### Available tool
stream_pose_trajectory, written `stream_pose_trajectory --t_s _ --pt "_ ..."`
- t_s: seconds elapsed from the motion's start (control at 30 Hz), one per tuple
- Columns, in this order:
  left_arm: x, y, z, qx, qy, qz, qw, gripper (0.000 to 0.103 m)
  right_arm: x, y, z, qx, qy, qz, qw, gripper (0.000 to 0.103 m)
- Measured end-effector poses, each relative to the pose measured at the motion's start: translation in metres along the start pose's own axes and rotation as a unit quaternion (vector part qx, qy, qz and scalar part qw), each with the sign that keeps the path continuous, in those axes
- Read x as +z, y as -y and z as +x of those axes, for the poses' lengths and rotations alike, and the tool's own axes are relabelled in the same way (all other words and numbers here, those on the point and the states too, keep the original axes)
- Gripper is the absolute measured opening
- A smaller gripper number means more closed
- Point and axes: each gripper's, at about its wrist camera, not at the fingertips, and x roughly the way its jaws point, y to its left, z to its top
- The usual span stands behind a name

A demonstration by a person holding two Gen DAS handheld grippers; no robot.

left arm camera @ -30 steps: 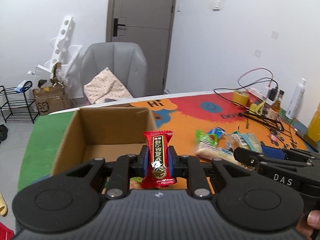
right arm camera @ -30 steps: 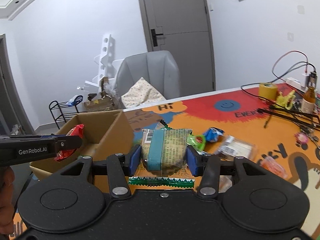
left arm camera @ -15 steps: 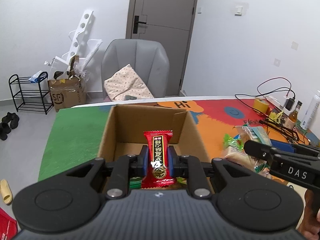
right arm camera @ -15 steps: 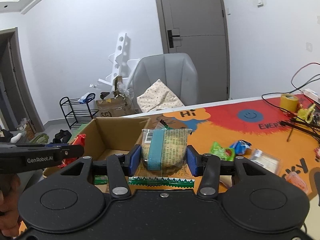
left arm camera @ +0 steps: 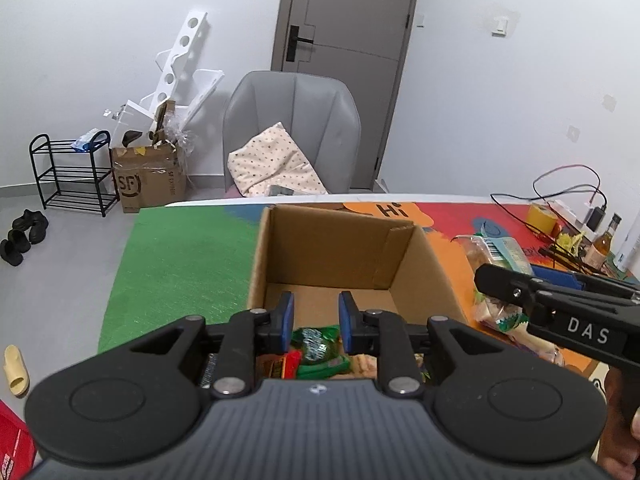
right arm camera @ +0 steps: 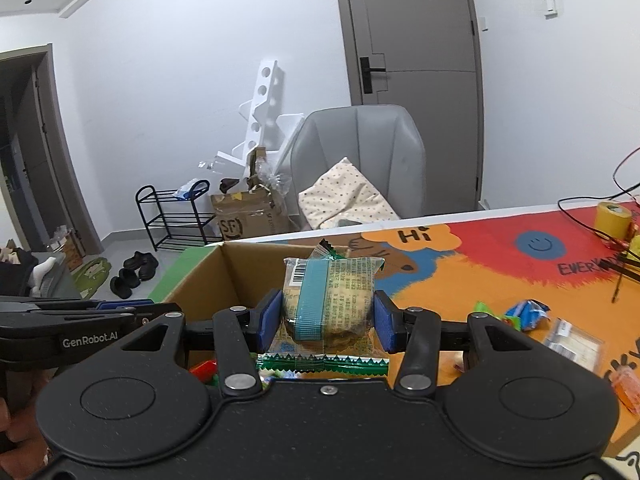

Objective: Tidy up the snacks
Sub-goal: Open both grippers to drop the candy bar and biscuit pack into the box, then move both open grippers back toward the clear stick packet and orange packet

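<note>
Our left gripper (left arm camera: 313,322) hangs over the box (left arm camera: 340,248), jaws opening and now empty: the red candy (left arm camera: 291,362) it held a moment ago lies inside. Our right gripper (right arm camera: 322,320) clamps the cake pack (right arm camera: 330,296), next to go in

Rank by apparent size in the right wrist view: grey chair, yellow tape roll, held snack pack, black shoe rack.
1. grey chair
2. held snack pack, enlarged by nearness to the camera
3. black shoe rack
4. yellow tape roll
</note>
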Motion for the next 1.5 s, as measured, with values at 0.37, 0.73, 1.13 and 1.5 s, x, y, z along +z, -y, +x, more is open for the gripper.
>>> stream_pose_trajectory --t_s 0.37,0.73,1.13,1.5 --pt "0.007 -0.021 -0.009 0.010 0.008 -0.020 0.9997 0.027 0.010 -0.023 0.008 0.049 -0.005 -0.003 0.999 0.047" --pt "0.003 -0.027 -0.016 0.032 0.012 -0.025 0.9991 0.072 0.005 -0.011 -0.003 0.050 -0.011 0.019 0.999 0.060" --pt "-0.003 0.000 -0.021 0.018 0.015 -0.005 0.9997 0.088 -0.010 0.022 -0.032 0.012 -0.011 0.035 0.999 0.070" --pt "-0.011 0.026 -0.026 -0.003 0.004 0.008 1.0000 0.094 -0.024 0.048 -0.056 -0.009 -0.016 0.050 0.999 0.082"
